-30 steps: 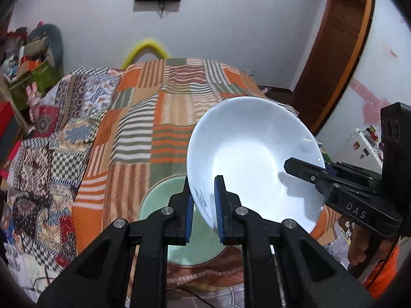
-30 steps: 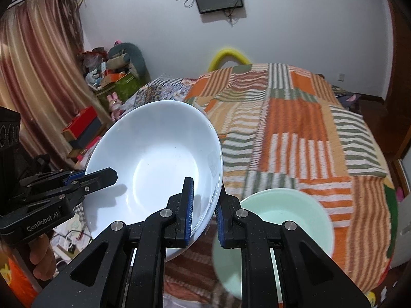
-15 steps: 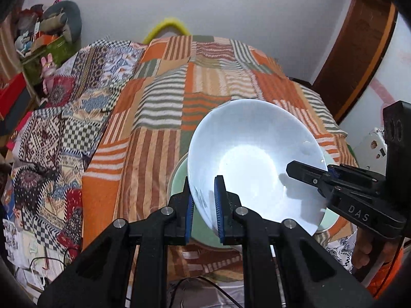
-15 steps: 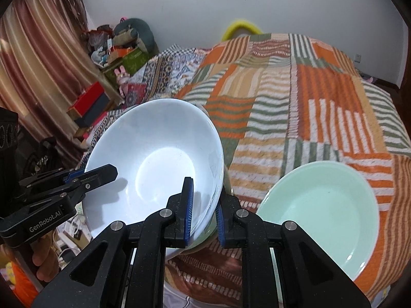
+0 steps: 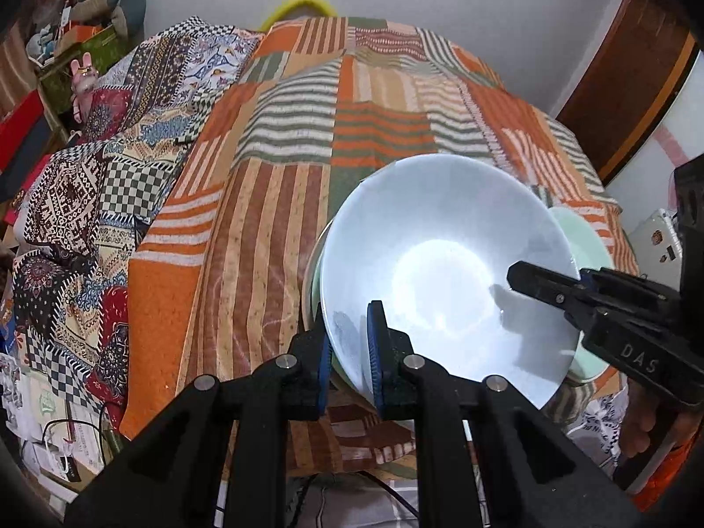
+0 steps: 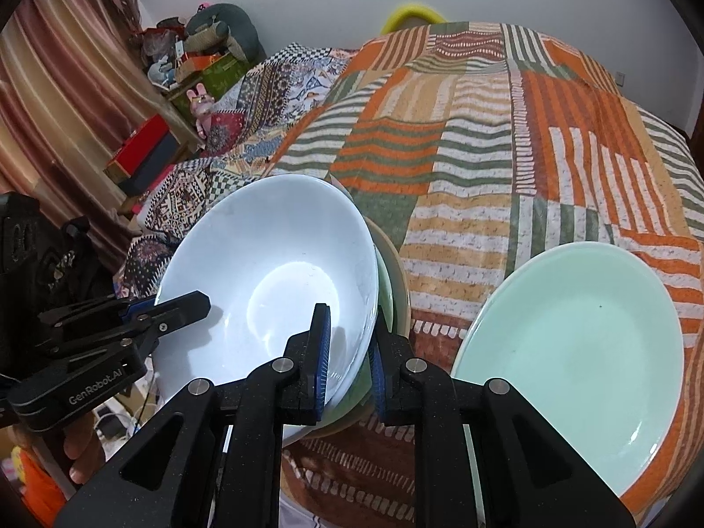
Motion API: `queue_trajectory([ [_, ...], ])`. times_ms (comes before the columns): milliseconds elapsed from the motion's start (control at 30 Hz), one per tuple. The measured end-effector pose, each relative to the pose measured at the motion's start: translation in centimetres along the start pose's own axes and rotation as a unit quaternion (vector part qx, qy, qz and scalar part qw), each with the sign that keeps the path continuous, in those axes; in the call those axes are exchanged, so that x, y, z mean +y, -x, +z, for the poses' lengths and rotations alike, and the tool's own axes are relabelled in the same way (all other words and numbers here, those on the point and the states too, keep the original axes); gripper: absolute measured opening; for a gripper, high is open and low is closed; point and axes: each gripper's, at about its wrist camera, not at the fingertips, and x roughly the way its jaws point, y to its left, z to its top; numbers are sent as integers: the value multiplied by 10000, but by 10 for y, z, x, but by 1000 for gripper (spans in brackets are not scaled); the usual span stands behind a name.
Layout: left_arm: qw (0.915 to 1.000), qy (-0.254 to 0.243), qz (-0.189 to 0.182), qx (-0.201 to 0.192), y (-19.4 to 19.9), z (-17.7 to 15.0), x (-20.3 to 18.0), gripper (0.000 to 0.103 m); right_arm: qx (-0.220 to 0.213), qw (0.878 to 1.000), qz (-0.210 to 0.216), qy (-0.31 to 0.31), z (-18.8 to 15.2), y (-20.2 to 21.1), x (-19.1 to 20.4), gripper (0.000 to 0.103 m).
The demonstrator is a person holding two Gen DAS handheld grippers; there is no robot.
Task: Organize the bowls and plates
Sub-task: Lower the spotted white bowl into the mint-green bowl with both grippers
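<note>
Left wrist view: left gripper, jaws nearly closed, blue pads clamped on the near rim of a white bowl. Bowl tilted, sitting low over a pale green dish whose edge shows at its 9 o'clock side; whether they touch cannot be told. Right gripper grips the bowl's rim at 3 o'clock. Striped orange patchwork bedspread underneath; patterned quilt at 9 o'clock.

Right wrist view: right gripper, jaws nearly closed on the white bowl's rim at its 4 o'clock edge. Left gripper holds the opposite rim at 8 o'clock. Green plate lies flat on the bedspread at 3 o'clock, just beside the bowl, apart from it. Curtain at 10 o'clock.
</note>
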Motion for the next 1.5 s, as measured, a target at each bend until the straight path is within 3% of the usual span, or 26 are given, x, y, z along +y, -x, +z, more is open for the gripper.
queue_trajectory([
  [767,9984,-180,526,91,-20,-9,0,17,123,9981,-315,513,-2,-14,12,18],
  [1267,9994,-71,307,136,-14,-6,3,17,178,9988,-286,365,1,-6,9,18],
  [1433,9997,-37,206,-87,5,-2,4,17,98,9976,-481,487,2,-2,14,18],
  [1500,9997,-15,163,-177,12,0,6,17,-174,9953,-698,656,4,7,18,21],
])
